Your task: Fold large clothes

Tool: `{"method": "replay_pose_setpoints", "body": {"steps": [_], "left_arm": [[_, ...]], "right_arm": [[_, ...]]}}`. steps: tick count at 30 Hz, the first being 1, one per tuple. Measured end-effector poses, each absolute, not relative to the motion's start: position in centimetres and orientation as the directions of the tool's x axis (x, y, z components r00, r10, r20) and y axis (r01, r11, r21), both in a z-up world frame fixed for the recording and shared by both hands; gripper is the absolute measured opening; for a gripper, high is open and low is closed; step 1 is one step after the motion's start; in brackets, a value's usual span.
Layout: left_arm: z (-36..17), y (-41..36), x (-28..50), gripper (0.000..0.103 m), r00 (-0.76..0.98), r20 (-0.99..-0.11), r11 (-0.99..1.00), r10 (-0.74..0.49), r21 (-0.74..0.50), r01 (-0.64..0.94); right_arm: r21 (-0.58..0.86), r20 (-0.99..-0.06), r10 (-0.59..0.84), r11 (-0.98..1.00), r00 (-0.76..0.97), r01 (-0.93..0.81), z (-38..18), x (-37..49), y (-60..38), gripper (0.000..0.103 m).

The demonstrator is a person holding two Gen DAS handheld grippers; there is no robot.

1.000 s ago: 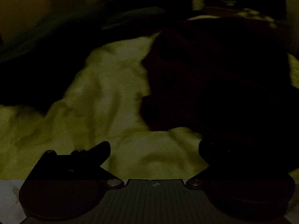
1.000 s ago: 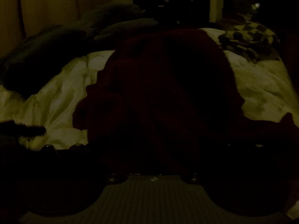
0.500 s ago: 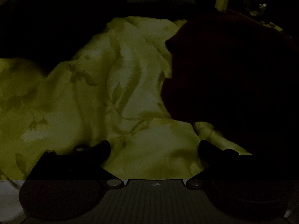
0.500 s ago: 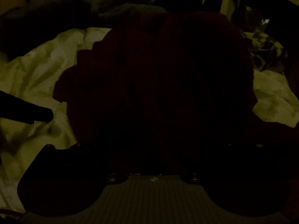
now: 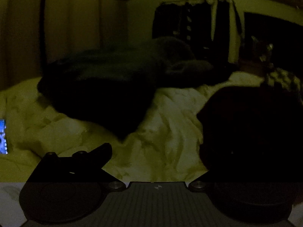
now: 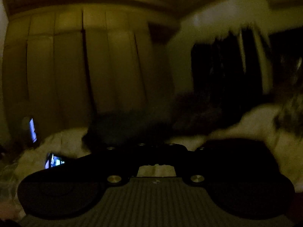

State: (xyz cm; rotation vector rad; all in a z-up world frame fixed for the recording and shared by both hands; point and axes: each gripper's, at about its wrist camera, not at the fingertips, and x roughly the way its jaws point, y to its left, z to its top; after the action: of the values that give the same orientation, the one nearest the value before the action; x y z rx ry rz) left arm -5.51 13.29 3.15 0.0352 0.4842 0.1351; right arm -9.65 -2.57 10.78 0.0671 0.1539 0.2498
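Evidently the room is very dim, so little is seen clearly. In the right wrist view, the right gripper (image 6: 156,154) is seen with its jaws closing and drawn almost together; whether a fold of cloth is pinched between them cannot be told, since everything at the tips is black and blurred. It is pointed nearly level, so a tall pale wardrobe (image 6: 90,66) fills most of its view and only a strip of the white bedding (image 6: 62,141) is caught below. In the left wrist view, the left gripper (image 5: 157,151) is held with its jaws wide apart over the rumpled bedding, with nothing between them; only its left finger (image 5: 102,151) is made out, the right one being lost against the dark red garment (image 5: 251,128). That garment, the likely thing to be folded, is spread on the bed at the right of the left view, just beside the open jaws, probably so that an edge can be reached. A dark blanket (image 5: 98,94) is heaped further back, well apart from both grippers. A lit screen (image 6: 32,129) is seen at the bed's far left edge.
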Motion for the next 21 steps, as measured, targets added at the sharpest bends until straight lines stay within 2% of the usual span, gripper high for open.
{"method": "replay_pose_setpoints", "body": {"steps": [2,3,4,5,7,9,10,13,15,16,18,19,20,21], "left_arm": [[2.3,13.0,-5.1,0.103,0.854,-0.511,0.996,0.093,0.049,-0.079],[2.1,12.9,-5.2,0.103,0.845,-0.531,0.997,0.071,0.036,-0.061],[1.9,12.7,-5.1,0.103,0.835,-0.549,0.999,0.047,0.023,-0.041],[1.7,12.4,-4.9,0.103,0.827,-0.561,1.0,0.028,0.019,-0.02],[1.6,11.9,-5.1,0.103,0.83,-0.557,0.999,0.032,0.043,-0.009],[1.2,11.8,-5.0,0.103,0.83,-0.557,0.998,0.032,0.055,-0.002],[0.9,11.8,-4.8,0.103,0.823,-0.567,0.999,0.024,0.051,0.006],[-0.1,11.6,-4.1,0.103,0.797,-0.604,0.999,0.022,0.051,0.011],[-0.4,11.5,-3.7,0.103,0.787,-0.616,0.998,0.027,0.056,0.009],[-0.4,11.5,-3.8,0.103,0.784,-0.62,0.998,0.028,0.056,0.008],[-0.5,11.6,-3.7,0.103,0.779,-0.626,0.999,0.028,0.05,0.004],[-0.5,11.7,-3.7,0.103,0.778,-0.628,0.999,0.028,0.047,0.002],[-0.4,11.8,-3.7,0.103,0.778,-0.627,0.999,0.028,0.043,-0.002],[-0.4,11.9,-3.8,0.103,0.779,-0.626,0.999,0.03,0.04,-0.006]], "right_arm": [[0.088,-0.211,0.167,0.985,0.963,-0.152,9.9,-8.4,-3.7,0.101],[0.087,-0.271,0.102,0.993,0.957,-0.082,8.8,-7.3,-4.8,0.101],[0.081,-0.327,0.032,0.997,0.944,-0.006,7.4,-6.3,-6.1,0.089],[0.074,-0.378,-0.045,0.994,0.925,0.079,6.0,-5.4,-7.9,0.083],[0.13,-0.452,-0.203,0.949,0.869,0.289,3.9,-4.4,-12.3,0.084],[0.269,-0.504,-0.299,0.838,0.811,0.476,2.6,-4.4,-17.7,0.088],[0.326,-0.518,-0.309,0.791,0.798,0.518,2.0,-4.7,-19.8,0.092],[0.451,-0.558,-0.281,0.688,0.781,0.569,-0.3,-4.9,-24.6,0.093],[0.424,-0.586,-0.277,0.696,0.761,0.58,-1.5,-4.1,-25.1,0.094],[0.371,-0.599,-0.296,0.721,0.744,0.586,-1.8,-3.2,-24.4,0.09],[0.214,-0.629,-0.338,0.791,0.7,0.574,-2.1,-1.9,-22.7,0.071],[0.185,-0.627,-0.334,0.814,0.704,0.551,-2.2,-1.4,-22.4,0.034],[0.205,-0.624,-0.298,0.83,0.722,0.519,-2.2,-1.6,-22.1,0.017],[0.25,-0.611,-0.274,0.823,0.743,0.51,-2.0,-2.1,-22.2,0.016]]}}
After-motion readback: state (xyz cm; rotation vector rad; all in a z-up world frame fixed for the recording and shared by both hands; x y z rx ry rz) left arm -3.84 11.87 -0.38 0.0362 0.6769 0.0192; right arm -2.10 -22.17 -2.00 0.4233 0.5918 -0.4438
